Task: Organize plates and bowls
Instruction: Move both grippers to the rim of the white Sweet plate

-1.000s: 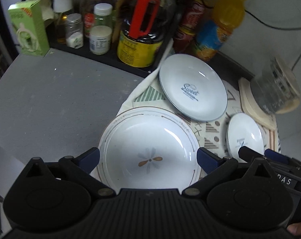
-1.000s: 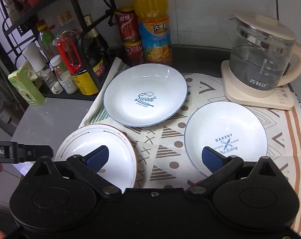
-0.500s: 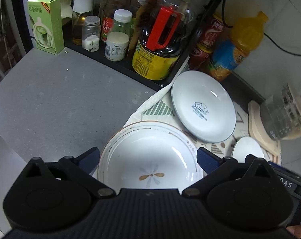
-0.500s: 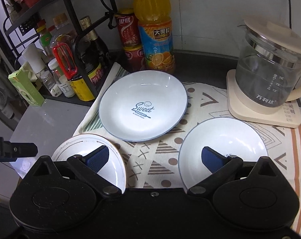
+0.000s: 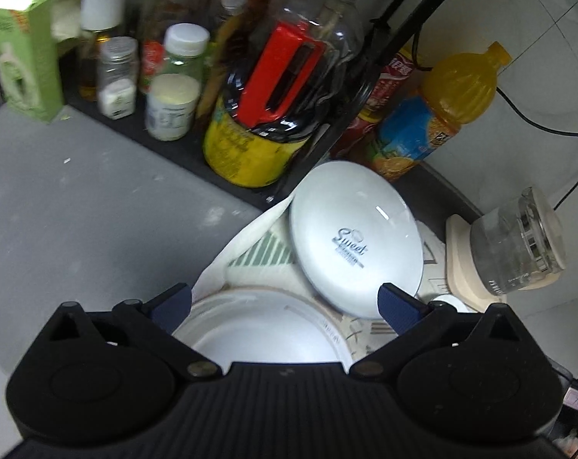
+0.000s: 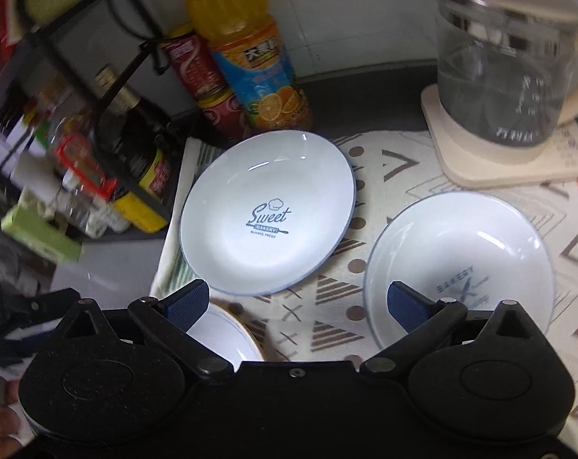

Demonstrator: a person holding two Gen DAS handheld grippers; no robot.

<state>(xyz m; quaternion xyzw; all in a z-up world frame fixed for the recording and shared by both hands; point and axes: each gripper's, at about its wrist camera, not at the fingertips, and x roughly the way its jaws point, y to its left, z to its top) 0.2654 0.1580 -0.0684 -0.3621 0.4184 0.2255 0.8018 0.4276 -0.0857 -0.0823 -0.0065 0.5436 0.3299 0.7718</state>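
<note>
Three white plates lie on a patterned cloth (image 6: pixel 369 176). The "Sweet" plate (image 6: pixel 267 214) is at the back; it also shows in the left wrist view (image 5: pixel 355 239). The "Bakery" plate (image 6: pixel 461 267) is at the right. A brown-rimmed plate (image 5: pixel 264 331) is at the front left, its edge showing in the right wrist view (image 6: pixel 227 334). My left gripper (image 5: pixel 285 302) is open over the brown-rimmed plate. My right gripper (image 6: pixel 300 302) is open above the cloth between the plates.
A rack of bottles and jars (image 5: pixel 174 76) stands at the back left, with an oil bottle (image 5: pixel 277 114), an orange juice bottle (image 6: pixel 246 57) and red cans (image 6: pixel 197 72). A glass kettle (image 6: pixel 507 65) sits on its base at the back right. Grey counter (image 5: pixel 78 199) lies left.
Both grippers moved forward and lower toward the plates. The brown-rimmed plate has slid under the left gripper, and the right view has shifted closer to the "Sweet" plate.
</note>
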